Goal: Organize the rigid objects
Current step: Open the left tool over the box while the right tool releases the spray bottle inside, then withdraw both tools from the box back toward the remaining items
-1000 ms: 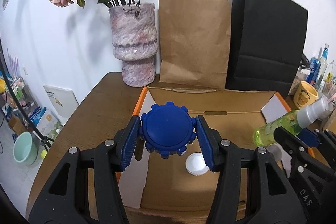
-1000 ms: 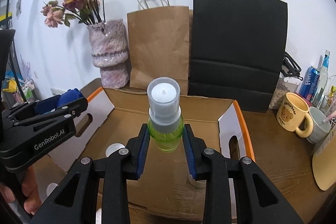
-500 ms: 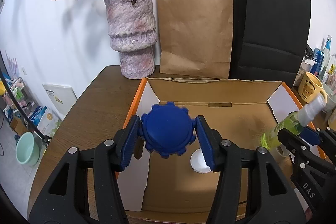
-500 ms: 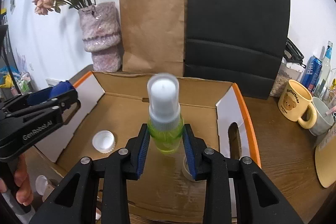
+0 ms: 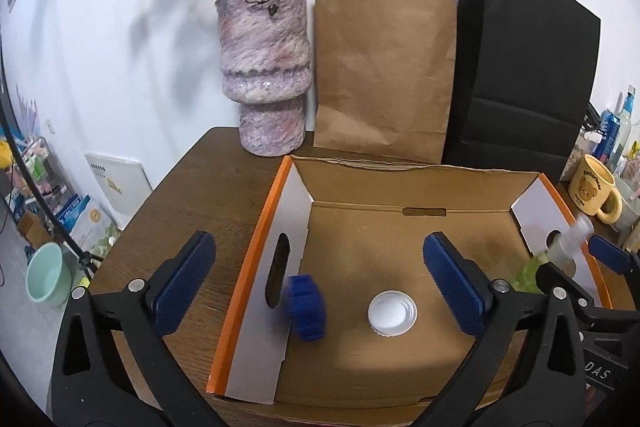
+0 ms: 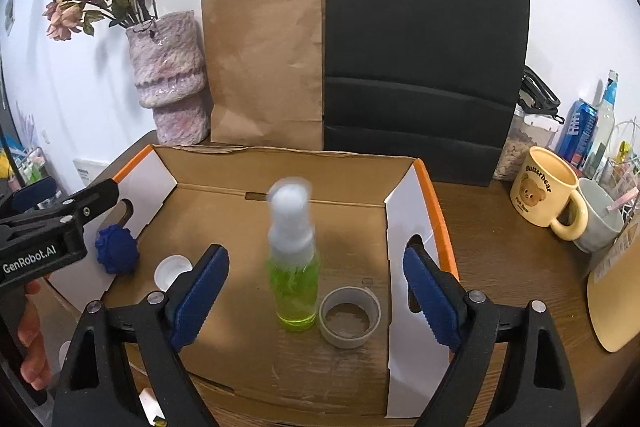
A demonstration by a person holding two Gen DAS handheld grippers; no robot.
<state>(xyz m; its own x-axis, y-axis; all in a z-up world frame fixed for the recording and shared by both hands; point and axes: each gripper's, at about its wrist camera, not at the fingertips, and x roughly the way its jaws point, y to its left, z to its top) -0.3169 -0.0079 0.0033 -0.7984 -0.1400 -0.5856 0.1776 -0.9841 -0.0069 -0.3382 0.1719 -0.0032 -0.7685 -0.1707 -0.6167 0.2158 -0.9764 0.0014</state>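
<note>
1. My left tool (image 5: 316, 283) is opening, released; the blue knob (image 5: 305, 308) drops by the cardboard box's (image 5: 256, 239) left wall.
2. My right tool (image 6: 316, 291) is opening around the green spray bottle (image 6: 295, 279), which stands free inside the box.
3. The bottle looks light, top-heavy and slick; I judge the body the best place to grip.

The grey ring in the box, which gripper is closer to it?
Right. The right gripper, jaws opening, hangs just over the grey ring; the left gripper, also opening, is at the box's opposite side.
</note>
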